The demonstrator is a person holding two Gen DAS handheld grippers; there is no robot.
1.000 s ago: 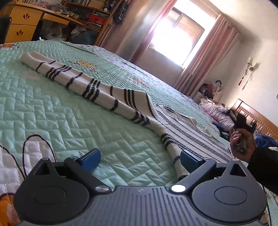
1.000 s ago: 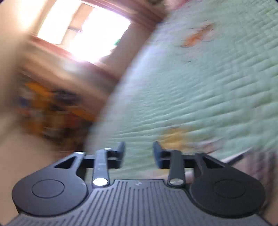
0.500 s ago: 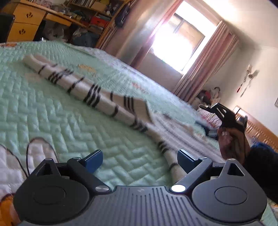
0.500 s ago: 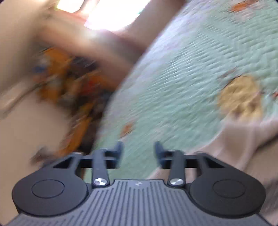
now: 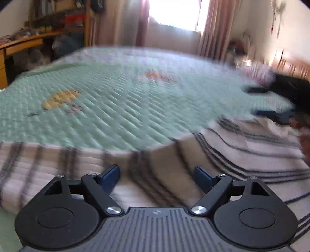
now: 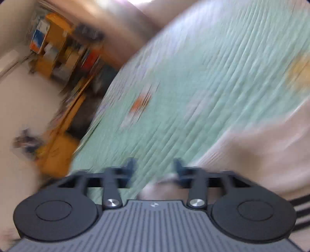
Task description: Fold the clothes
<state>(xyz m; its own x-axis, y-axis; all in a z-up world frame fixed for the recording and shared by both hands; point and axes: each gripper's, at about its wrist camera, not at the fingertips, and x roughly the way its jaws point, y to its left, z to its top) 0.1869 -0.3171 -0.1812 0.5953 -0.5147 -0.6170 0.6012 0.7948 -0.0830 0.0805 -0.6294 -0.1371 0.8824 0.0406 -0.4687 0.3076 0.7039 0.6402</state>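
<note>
The bed (image 5: 124, 108), under its green quilted cover, fills both of your views. The striped garment (image 5: 242, 147) lies on it. In the left wrist view it runs from 9 o'clock along the near edge to 3 o'clock, its sleeve (image 5: 58, 162) stretched leftward. No container shows clearly; only blurred shelves (image 6: 64, 56) at 10 o'clock in the right view.

Your left tongs (image 5: 157, 175) stand wide, having just been closing a little. The garment lies beneath the gap, but the pads press on nothing.

Your right tongs (image 6: 155, 166) stand moderately apart, having just been opening, with quilt and a pale blur of cloth between them, nothing gripped.

Only the left view shows the window (image 5: 174, 13) at 12 o'clock and your right tongs at 3 o'clock. Only the right view shows the shelves closely.
</note>
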